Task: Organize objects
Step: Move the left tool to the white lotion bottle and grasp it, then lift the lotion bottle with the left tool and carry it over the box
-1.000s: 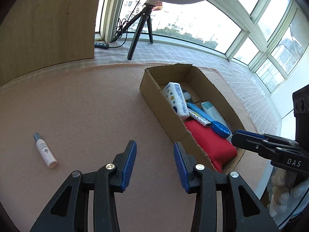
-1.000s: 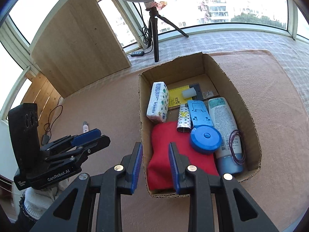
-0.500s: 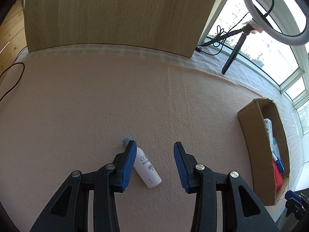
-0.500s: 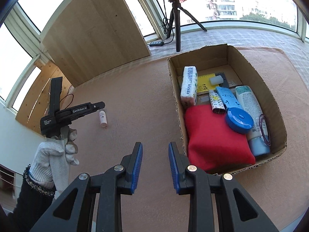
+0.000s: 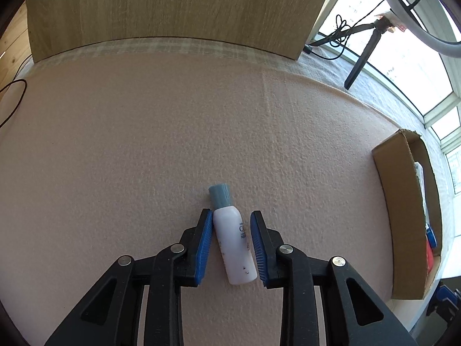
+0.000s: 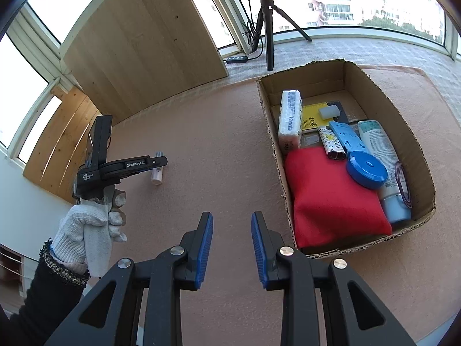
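A small white bottle with a grey-blue cap (image 5: 234,245) lies on the pink mat, cap pointing away. My left gripper (image 5: 230,212) is open and straddles it, the left pad against its side and the right pad just off it. In the right wrist view the same bottle (image 6: 157,170) shows beneath the left gripper (image 6: 157,162), held by a gloved hand (image 6: 92,219). My right gripper (image 6: 232,216) is open and empty over the mat, left of the cardboard box (image 6: 269,121). The box holds a red pouch (image 6: 331,196), a blue tape measure (image 6: 366,168), a tissue pack (image 6: 289,118) and a tube (image 6: 380,150).
A wooden board (image 5: 173,11) stands along the mat's far edge. A tripod (image 6: 268,28) with a ring light and cables stands behind the box by the window. A dark cable (image 5: 13,101) lies at the far left. The box (image 5: 403,201) sits to the right of the left gripper.
My left gripper swung away from the box to the bottle and slid forward until the bottle lay between its fingers. The right gripper pulled back and left from the box.
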Demonstrator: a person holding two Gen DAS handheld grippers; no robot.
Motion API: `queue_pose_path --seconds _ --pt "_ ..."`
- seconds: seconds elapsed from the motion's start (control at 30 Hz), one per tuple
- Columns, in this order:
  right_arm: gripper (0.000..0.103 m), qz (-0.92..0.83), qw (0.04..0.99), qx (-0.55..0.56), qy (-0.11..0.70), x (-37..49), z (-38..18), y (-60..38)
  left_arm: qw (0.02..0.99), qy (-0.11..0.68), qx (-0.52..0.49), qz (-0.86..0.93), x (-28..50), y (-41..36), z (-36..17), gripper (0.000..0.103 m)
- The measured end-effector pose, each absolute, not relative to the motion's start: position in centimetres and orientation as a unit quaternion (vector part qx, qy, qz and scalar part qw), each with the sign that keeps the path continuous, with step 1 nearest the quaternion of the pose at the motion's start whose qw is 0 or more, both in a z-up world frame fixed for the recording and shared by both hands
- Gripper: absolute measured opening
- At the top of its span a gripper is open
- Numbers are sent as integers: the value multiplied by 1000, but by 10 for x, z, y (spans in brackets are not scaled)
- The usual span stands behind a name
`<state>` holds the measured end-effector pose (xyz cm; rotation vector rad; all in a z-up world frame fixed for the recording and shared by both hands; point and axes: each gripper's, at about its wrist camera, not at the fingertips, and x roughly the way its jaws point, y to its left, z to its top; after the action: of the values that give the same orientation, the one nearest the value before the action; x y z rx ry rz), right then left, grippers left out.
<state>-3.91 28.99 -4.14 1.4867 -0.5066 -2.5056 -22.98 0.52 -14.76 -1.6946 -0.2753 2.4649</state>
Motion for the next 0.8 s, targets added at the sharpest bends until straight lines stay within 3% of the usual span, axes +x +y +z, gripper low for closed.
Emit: queue_pose_path --seconds 0.17,0.8 --pt "25 -843 92 502 -171 -38 -42 288 81 -99 -561 818 -218 12 -149 21" --pt "25 -834 108 516 -163 -38 -53 271 171 -105 -573 795 -109 85 -150 21"
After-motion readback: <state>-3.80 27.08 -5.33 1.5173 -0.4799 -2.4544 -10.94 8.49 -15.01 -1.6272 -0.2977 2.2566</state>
